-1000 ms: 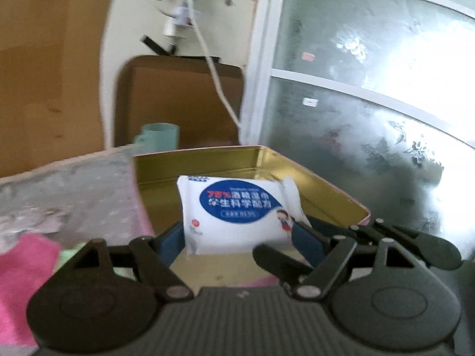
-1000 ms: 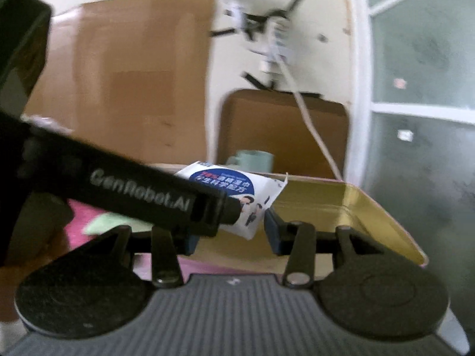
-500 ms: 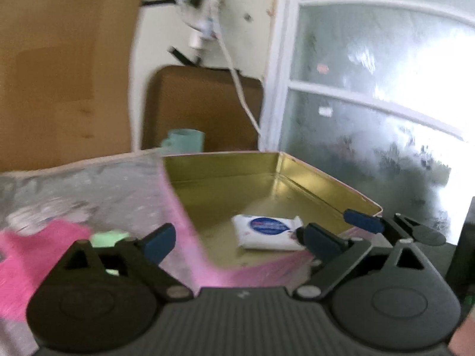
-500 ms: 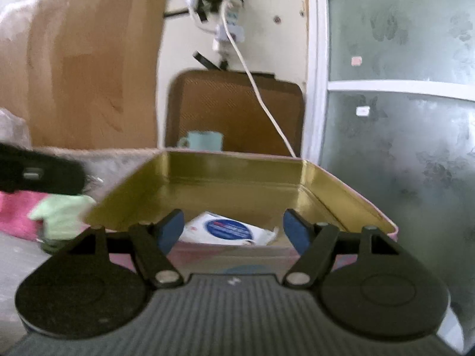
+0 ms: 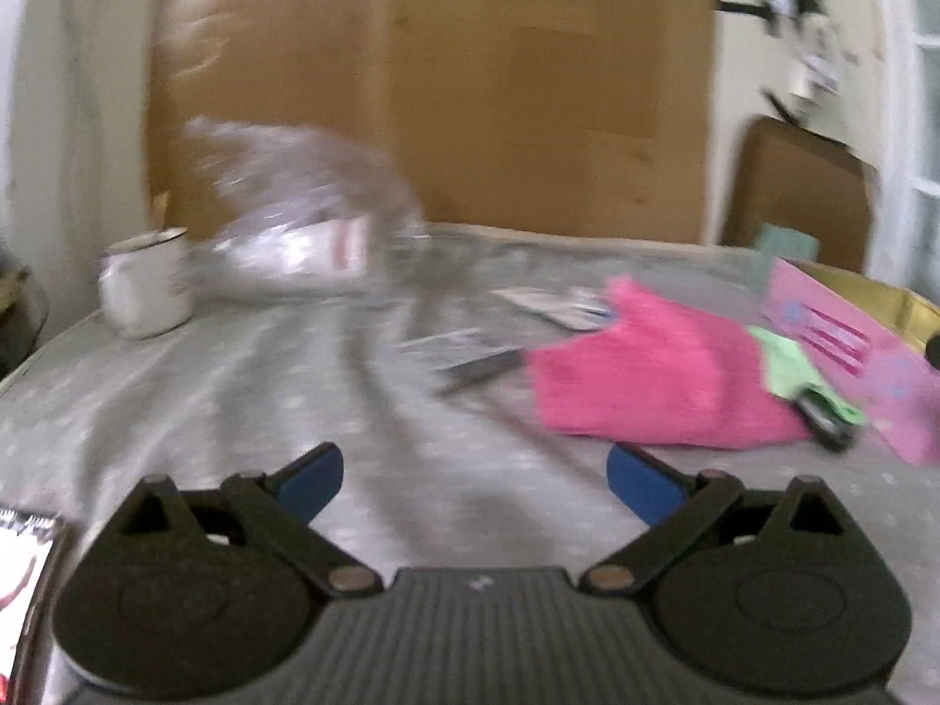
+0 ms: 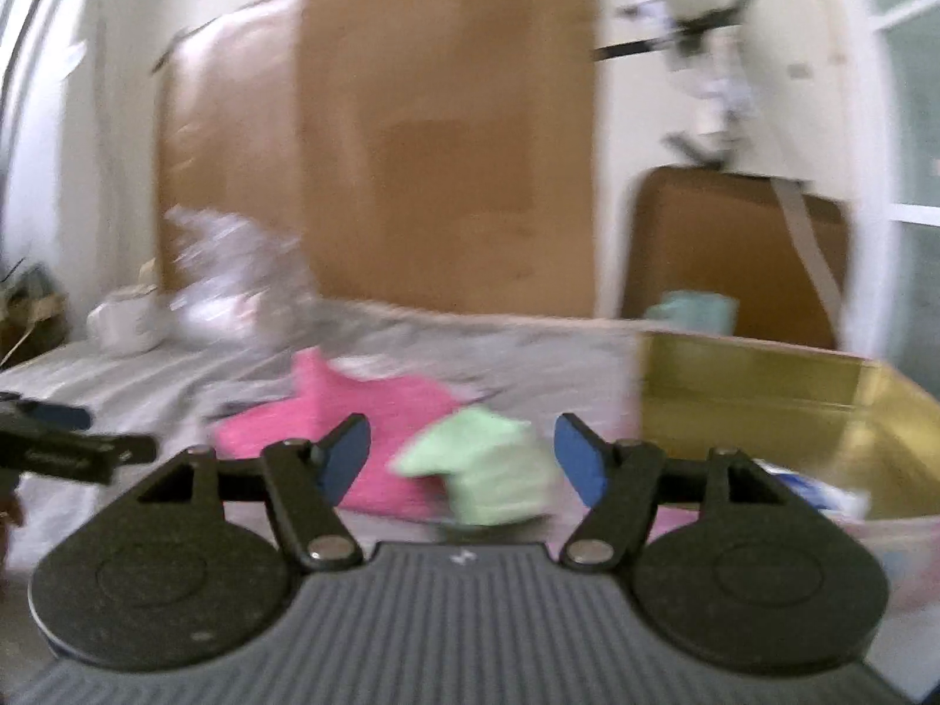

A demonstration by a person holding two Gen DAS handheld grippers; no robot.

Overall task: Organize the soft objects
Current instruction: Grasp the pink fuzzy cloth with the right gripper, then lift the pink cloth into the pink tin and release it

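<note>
A pink cloth [image 5: 658, 376] lies on the grey bedsheet with a light green cloth [image 5: 790, 364] at its right edge. In the right wrist view the green cloth [image 6: 482, 470] sits just ahead of my open right gripper [image 6: 464, 458], with the pink cloth [image 6: 364, 411] behind it. The gold tin with pink outside [image 6: 764, 376] stands at the right and holds a white and blue wipes pack [image 6: 816, 484]. My left gripper [image 5: 473, 482] is open and empty above bare sheet, left of the pink cloth. Both views are blurred.
A white enamel mug [image 5: 147, 282] and a crumpled clear plastic bag [image 5: 305, 205] sit at the far left. Flat packets and a dark pen-like thing [image 5: 482, 367] lie beside the pink cloth. Cardboard [image 5: 529, 88] leans on the wall. A teal cup [image 6: 693, 308] stands behind the tin.
The left gripper let the wipes pack drop into the tin, then swung left to the open sheet. The right gripper also turned left, so the green cloth now lies between its fingers.
</note>
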